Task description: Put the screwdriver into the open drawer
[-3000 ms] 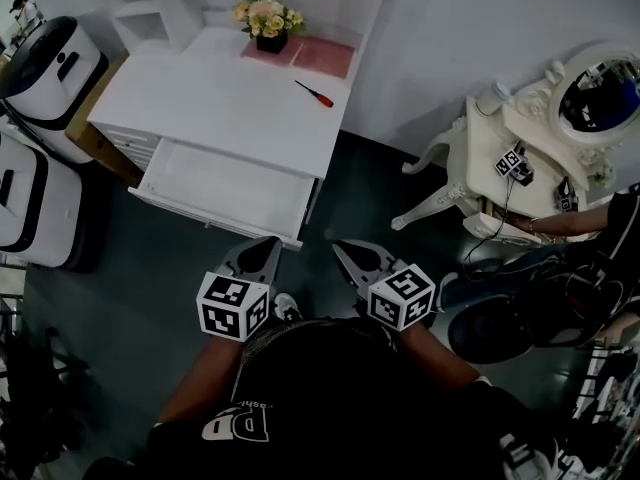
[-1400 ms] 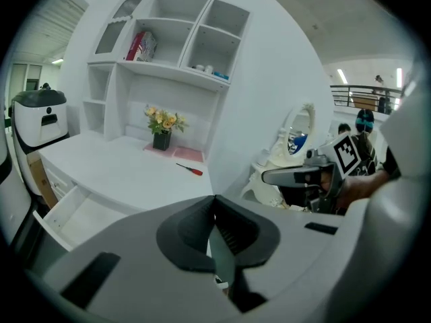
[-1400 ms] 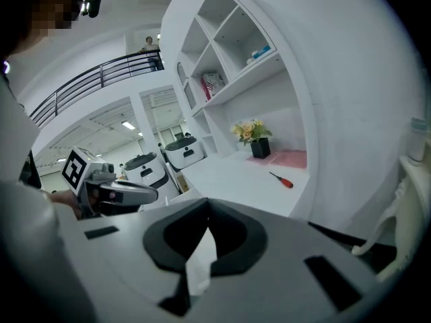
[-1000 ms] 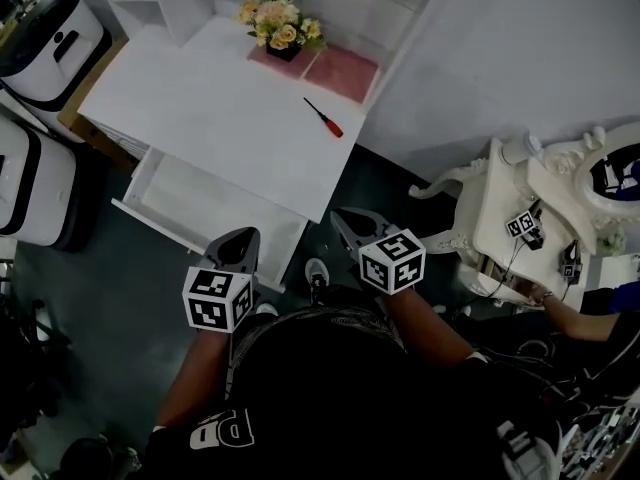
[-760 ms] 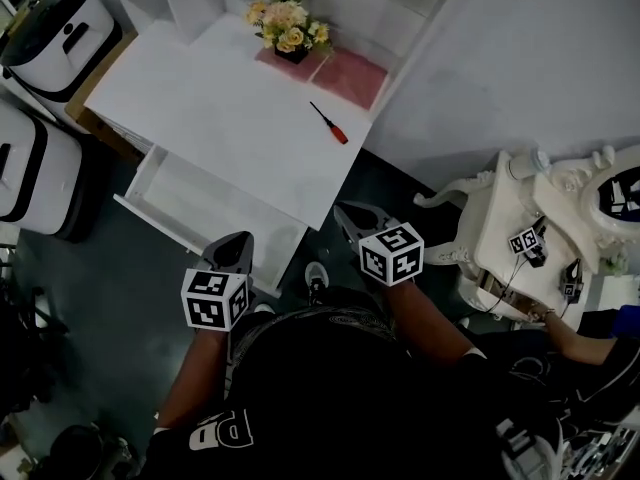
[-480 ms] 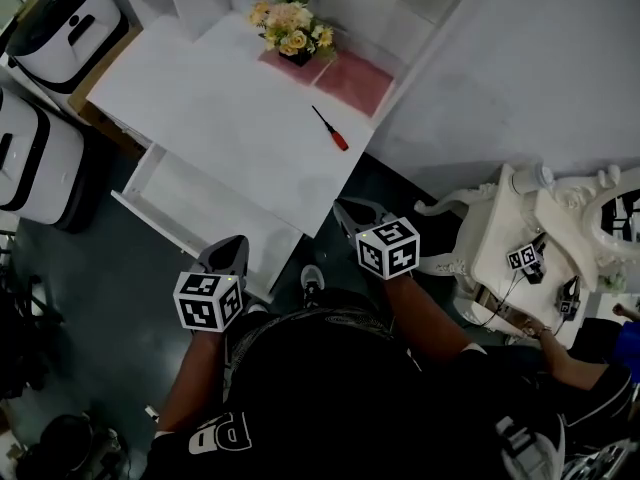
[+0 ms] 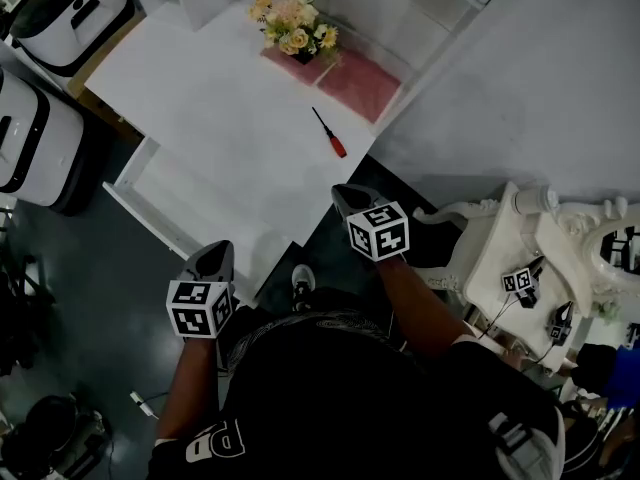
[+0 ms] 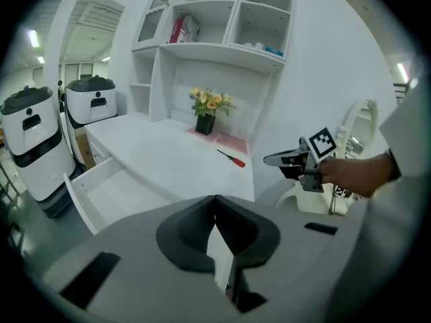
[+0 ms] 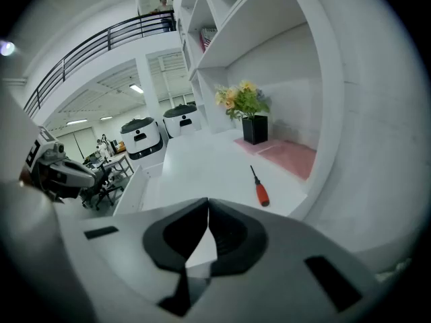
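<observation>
Reach step, by my judgement: right gripper [image 7: 339, 192] and left gripper [image 7: 221, 247], fingers closed and empty, sit below the screwdriver [image 7: 328, 133] on the tabletop [image 7: 220, 98]. Next, the right fingers should open over its handle.

One screwdriver [image 7: 329, 134], one bouquet [image 7: 293, 28], perhaps two pink mats [image 7: 355, 75]

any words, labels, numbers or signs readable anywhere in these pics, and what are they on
"PD": large white letters on the person's black shirt, seen upside down; this is my best reading.
Left tongs and right tongs: their cubes bear only black-and-white square markers, no words or numbers.
Red packet on the upper shelf: its print is too small to read.
Nothing else legible.
</observation>
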Demonstrator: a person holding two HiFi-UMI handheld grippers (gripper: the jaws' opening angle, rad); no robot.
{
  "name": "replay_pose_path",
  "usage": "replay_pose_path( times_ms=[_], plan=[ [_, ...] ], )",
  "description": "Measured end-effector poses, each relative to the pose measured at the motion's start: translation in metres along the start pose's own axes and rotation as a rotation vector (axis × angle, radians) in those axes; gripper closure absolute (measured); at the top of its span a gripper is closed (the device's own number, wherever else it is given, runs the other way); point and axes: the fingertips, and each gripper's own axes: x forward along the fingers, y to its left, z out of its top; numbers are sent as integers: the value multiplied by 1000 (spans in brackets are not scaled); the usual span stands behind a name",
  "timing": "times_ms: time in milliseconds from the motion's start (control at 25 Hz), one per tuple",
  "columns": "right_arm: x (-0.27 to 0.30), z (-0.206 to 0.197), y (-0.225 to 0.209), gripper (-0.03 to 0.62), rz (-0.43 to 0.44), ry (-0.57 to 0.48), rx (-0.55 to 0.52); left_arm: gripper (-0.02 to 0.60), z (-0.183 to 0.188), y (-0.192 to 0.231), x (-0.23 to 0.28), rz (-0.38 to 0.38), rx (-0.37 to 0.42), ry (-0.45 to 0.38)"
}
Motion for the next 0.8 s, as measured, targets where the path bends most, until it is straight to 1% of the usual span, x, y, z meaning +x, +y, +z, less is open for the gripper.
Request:
replay_pose_path(
  times_ms=[120, 240, 400, 520, 800],
  plan=[
    [14, 3, -17, 580, -7, 13, -20, 566, 5, 1, 5, 24, -17, -4],
    [29, 7, -35, 580, -18, 27, -32, 566, 6, 1, 10, 46, -17, 3],
    [50, 11, -57, 574, -46, 51, -53, 566, 4, -1, 15, 56, -26, 16],
    [68, 10, -72, 549, -71, 79, -76, 566, 1, 1, 18, 66, -35, 37],
    [108, 8, -97, 502, -121, 146, -134, 566, 5, 10, 16, 101, -76, 42]
  ],
)
